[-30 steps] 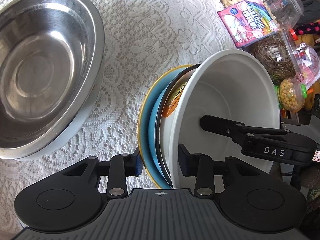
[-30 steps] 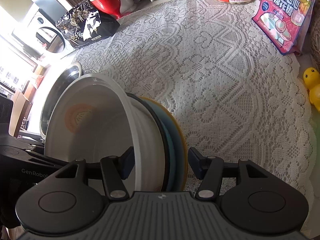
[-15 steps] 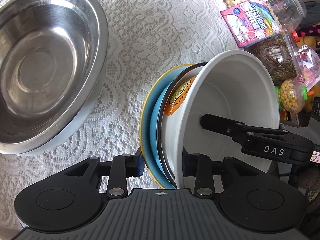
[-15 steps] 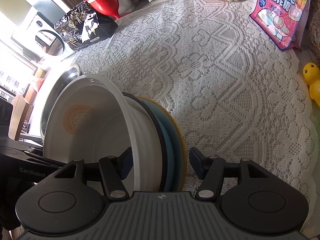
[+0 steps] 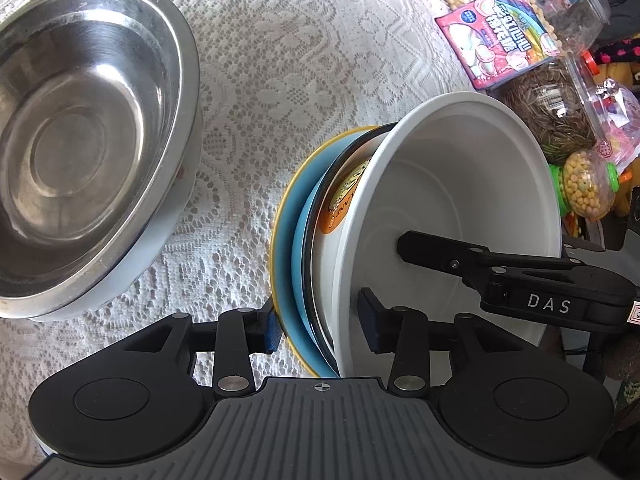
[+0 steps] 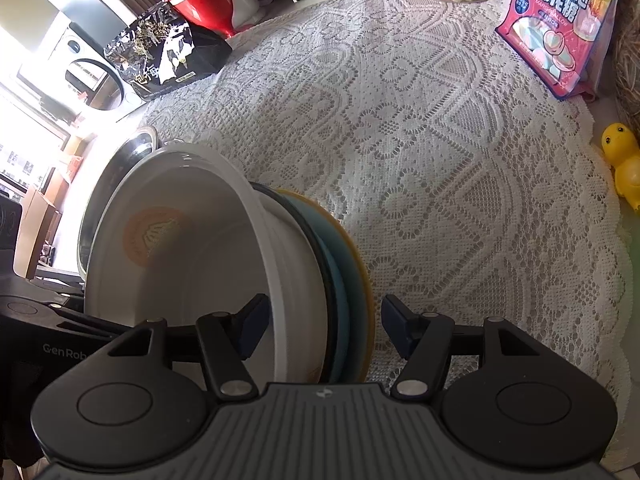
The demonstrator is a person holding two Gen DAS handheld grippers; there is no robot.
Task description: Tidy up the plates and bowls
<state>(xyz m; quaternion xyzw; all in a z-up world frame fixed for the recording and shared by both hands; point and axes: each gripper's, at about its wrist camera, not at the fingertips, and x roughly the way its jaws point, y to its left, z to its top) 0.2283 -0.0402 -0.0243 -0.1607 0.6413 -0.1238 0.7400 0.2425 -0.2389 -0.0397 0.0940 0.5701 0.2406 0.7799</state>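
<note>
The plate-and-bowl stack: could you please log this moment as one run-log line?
stack: white bowl on blue plate, held on edge | left tool: straddling stack | right tool: straddling opposite rim | steel bowl: on lace tablecloth

Ahead of my right tongs (image 6: 322, 330) the lace tabletop (image 6: 460, 184) is open; the steel bowl (image 5: 84, 140) blocks left of my left tongs (image 5: 320, 326).

Home dining table, lace tablecloth (image 6: 460, 184), snack bags (image 6: 560, 28), washing machine (image 6: 86, 68)
</note>
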